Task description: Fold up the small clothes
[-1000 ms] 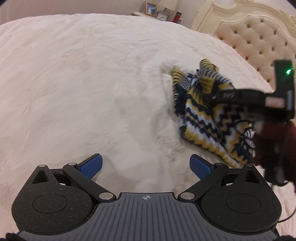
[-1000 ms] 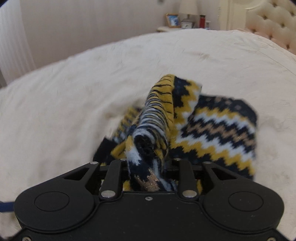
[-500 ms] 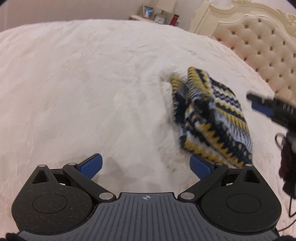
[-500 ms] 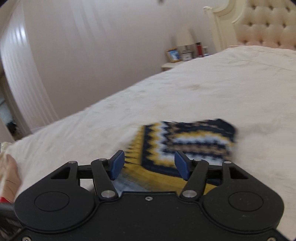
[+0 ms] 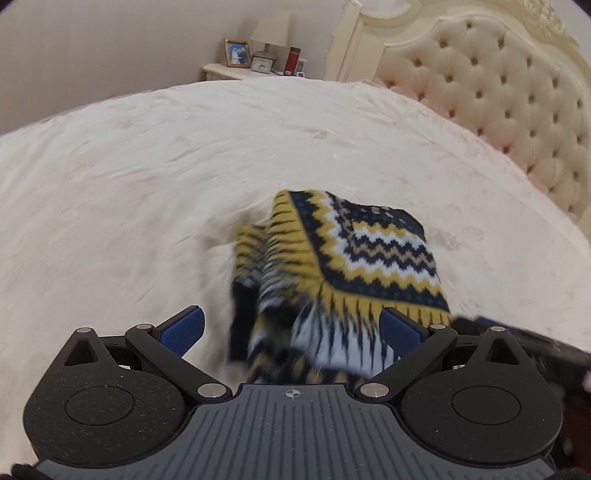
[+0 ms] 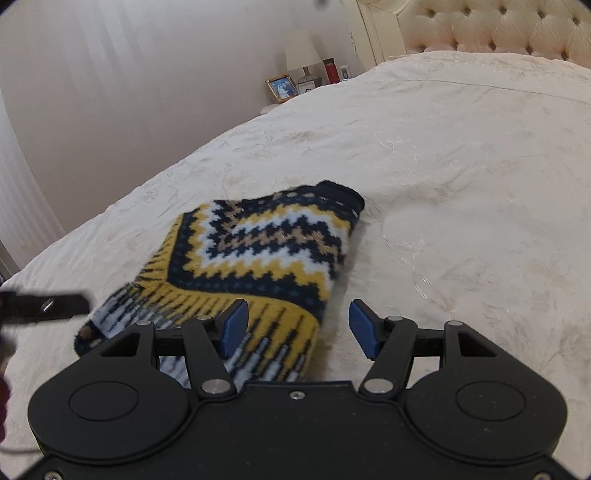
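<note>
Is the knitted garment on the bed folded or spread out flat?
Folded. The knitted garment lies doubled on the bed, a compact block with layers showing at its near edge.

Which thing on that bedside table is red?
The tall red bottle, standing right of the lamp; the picture frame is gold-edged, the lamp pale.

bedspread (image 6: 461, 192) open, sweater (image 6: 266, 251) – only obstacle

Garment: small knitted sweater (image 6: 258, 254), navy, yellow and white zigzag, lay folded on the bed.
Surface: cream bedspread (image 6: 461, 184), lightly creased.
Right gripper (image 6: 297, 328): jaws stood apart, blue pads clear of the knit; the ribbed hem lay under the left pad.
Left gripper (image 6: 48, 304): blurred black tip at the left edge, beside the hem.
Background: nightstand with lamp (image 6: 304, 59), framed photo (image 6: 282, 88), red bottle (image 6: 331, 71); tufted headboard (image 6: 498, 29).
</note>
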